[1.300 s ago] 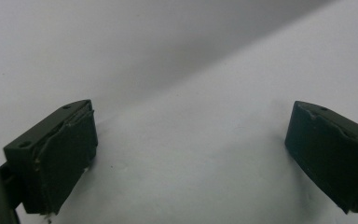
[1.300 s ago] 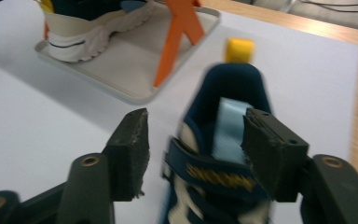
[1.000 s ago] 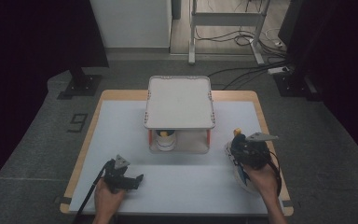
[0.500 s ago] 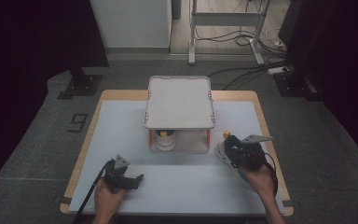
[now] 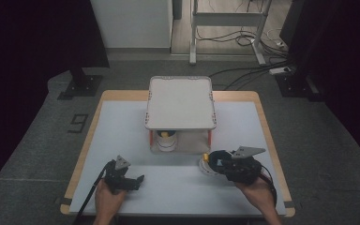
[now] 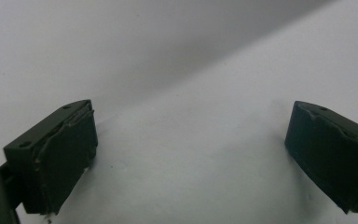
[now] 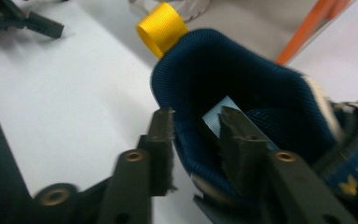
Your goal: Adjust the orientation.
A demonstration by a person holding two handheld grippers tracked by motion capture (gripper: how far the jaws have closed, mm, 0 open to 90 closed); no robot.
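Note:
A dark blue shoe [image 7: 242, 79] with a yellow heel loop [image 7: 162, 28] lies on the white mat, just in front of the rack's right side. My right gripper [image 7: 193, 116] straddles its padded collar, one jaw outside and one inside the opening. Its jaws have just been opening, and a gap shows beside the inner jaw. In the high view the right gripper [image 5: 217, 164] sits at the shoe [image 5: 207, 165]. My left gripper [image 5: 138, 179] rests open on the mat at the front left; nothing lies between its fingers [image 6: 56, 158].
A small rack with a white top [image 5: 180, 101] and orange legs [image 7: 317, 23] stands mid-table. A white and yellow object [image 5: 166, 139] sits beneath it. The mat [image 5: 122, 126] ends in a wooden table rim. Dark stands and cables lie on the floor beyond.
My right gripper has moved left and nearer along the mat, and the blue shoe has come with it. The left gripper has stayed where it was.

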